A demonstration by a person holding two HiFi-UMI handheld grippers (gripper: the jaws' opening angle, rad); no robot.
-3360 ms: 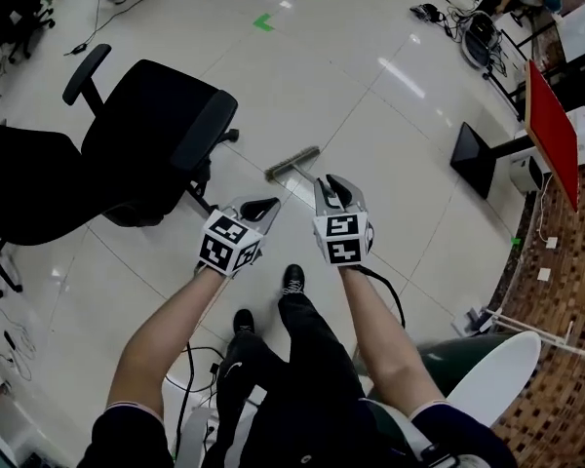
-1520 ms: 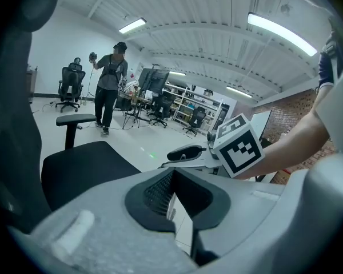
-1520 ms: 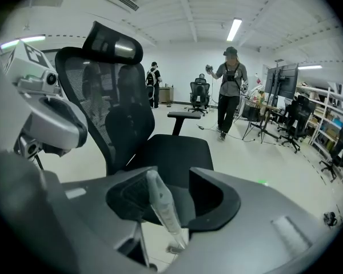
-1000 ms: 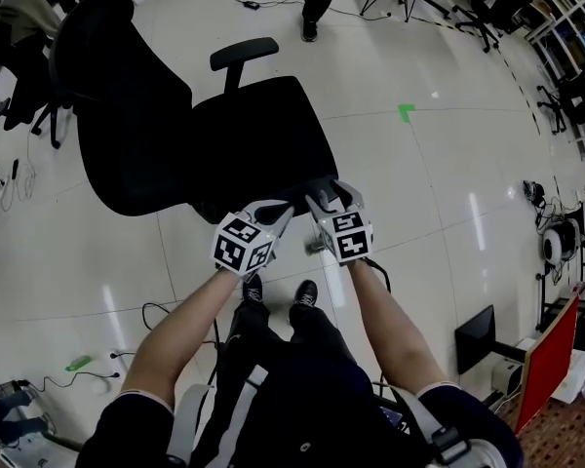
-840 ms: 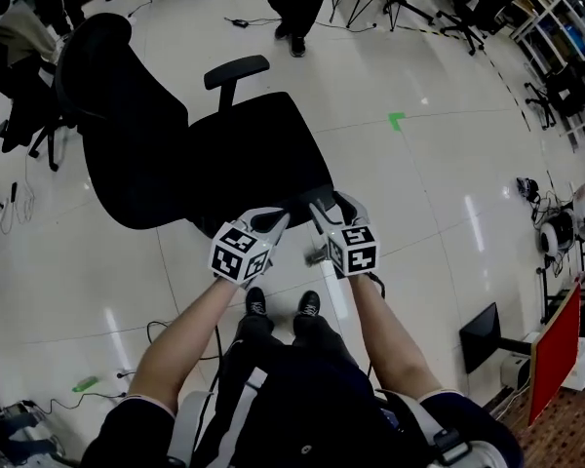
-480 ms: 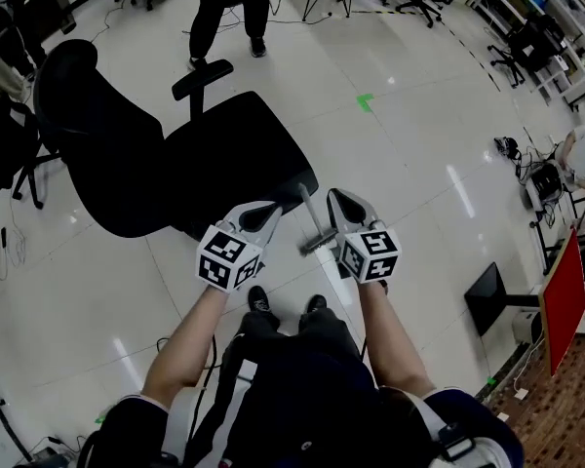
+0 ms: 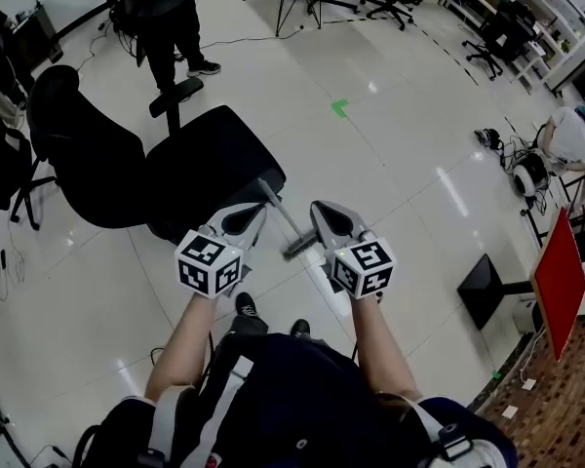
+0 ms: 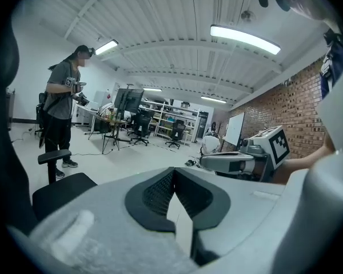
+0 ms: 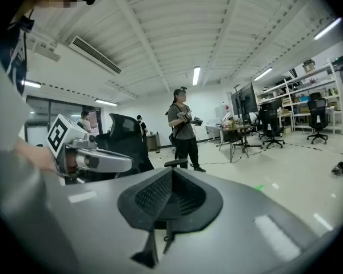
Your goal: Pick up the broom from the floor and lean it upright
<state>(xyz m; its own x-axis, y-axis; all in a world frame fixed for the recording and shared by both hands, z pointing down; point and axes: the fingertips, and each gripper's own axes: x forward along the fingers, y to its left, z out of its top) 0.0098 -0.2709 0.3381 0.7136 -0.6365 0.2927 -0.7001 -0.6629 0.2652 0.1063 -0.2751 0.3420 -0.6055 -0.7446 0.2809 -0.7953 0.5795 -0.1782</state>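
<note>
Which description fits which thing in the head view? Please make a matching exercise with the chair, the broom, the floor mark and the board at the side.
Things:
1. chair
2. broom
3. floor mark
4. board

Descriptions:
a. red, at the right edge
b. grey, slim, next to the chair
c. green, small, in the upper middle
d. black, at the left

Pairs: 1-d; 2-b; 3-c; 4-a
</note>
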